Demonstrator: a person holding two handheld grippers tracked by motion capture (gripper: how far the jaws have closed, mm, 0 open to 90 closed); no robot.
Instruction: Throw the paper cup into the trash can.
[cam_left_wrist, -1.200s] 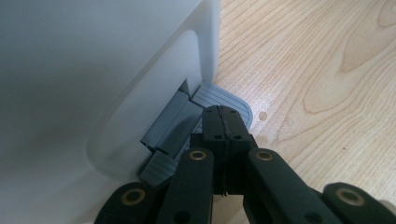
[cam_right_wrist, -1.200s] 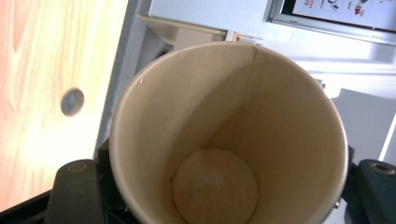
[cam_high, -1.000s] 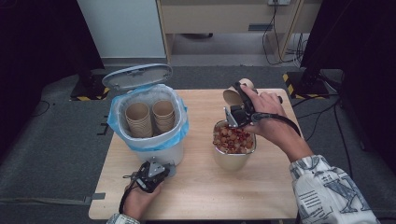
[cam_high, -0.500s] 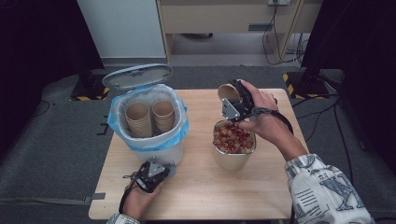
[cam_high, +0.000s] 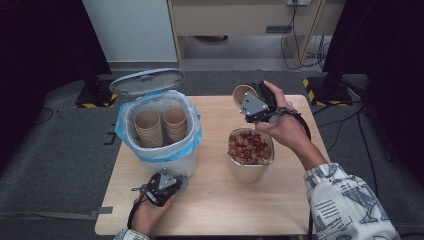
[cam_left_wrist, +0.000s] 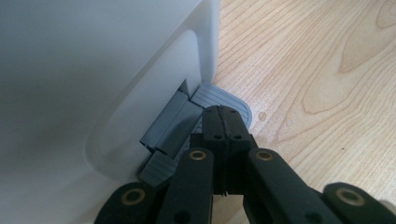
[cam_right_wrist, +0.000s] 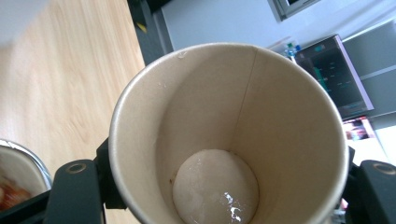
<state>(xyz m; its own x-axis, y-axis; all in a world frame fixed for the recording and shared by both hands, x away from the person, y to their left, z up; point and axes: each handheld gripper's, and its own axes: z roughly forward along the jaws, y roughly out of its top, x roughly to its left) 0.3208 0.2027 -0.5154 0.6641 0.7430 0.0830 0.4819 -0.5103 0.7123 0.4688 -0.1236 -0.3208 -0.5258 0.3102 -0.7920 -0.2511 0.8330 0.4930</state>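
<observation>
The right gripper (cam_high: 248, 102) clasps an emptied paper cup (cam_right_wrist: 229, 135) near the table's far edge, while the closed left gripper (cam_left_wrist: 225, 122) presses the bin's pedal (cam_left_wrist: 223, 99), propping its lid (cam_high: 146, 81) open.

In the high view, even overhead light falls on the table (cam_high: 215, 210), while the frame's left and right edges sink into near-black; the picture is soft and grainy. In the left gripper view the white bin wall (cam_left_wrist: 93, 70) at upper left is shadowed and blurred, and the wood grain is sharp. In the right gripper view the paper cup (cam_right_wrist: 224, 140) is evenly lit, with wet glints at its bottom; the background is tilted and blurred.
</observation>
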